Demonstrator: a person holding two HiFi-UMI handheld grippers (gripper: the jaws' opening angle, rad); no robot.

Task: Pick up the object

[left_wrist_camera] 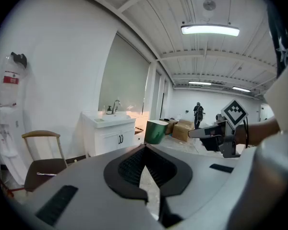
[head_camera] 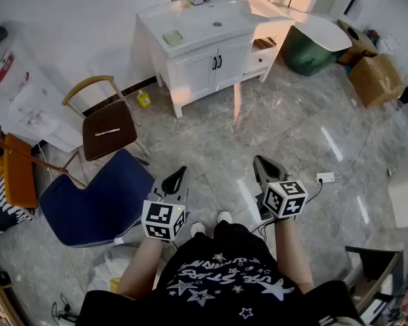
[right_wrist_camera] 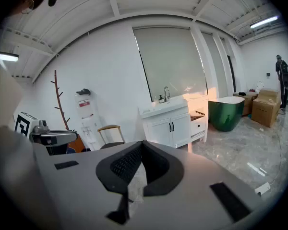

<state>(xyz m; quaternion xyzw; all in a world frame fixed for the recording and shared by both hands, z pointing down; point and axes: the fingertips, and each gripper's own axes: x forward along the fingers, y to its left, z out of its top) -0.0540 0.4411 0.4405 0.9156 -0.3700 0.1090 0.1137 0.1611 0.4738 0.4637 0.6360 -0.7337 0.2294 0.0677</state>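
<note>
I stand on a grey marble floor (head_camera: pixel 292 128) with a gripper in each hand, both at waist height and pointing forward. My left gripper (head_camera: pixel 183 171) is shut, its black pads meeting at the tip with nothing between them (left_wrist_camera: pixel 145 147). My right gripper (head_camera: pixel 258 160) is shut and empty too (right_wrist_camera: pixel 141 143). Each shows from the side in the other's view: the right gripper (left_wrist_camera: pixel 198 133) and the left gripper (right_wrist_camera: pixel 62 137). Neither touches anything. A small yellow bottle (head_camera: pixel 143 99) stands on the floor by the wall, far ahead of the left gripper.
A white sink cabinet (head_camera: pixel 221 60) stands ahead with a green pad (head_camera: pixel 173 38) on its top. A wooden chair (head_camera: pixel 109 124) and a blue seat (head_camera: pixel 95 199) are at the left. At the right are a green tub (head_camera: pixel 306 54), cardboard boxes (head_camera: pixel 375 79) and a power strip (head_camera: pixel 325 178).
</note>
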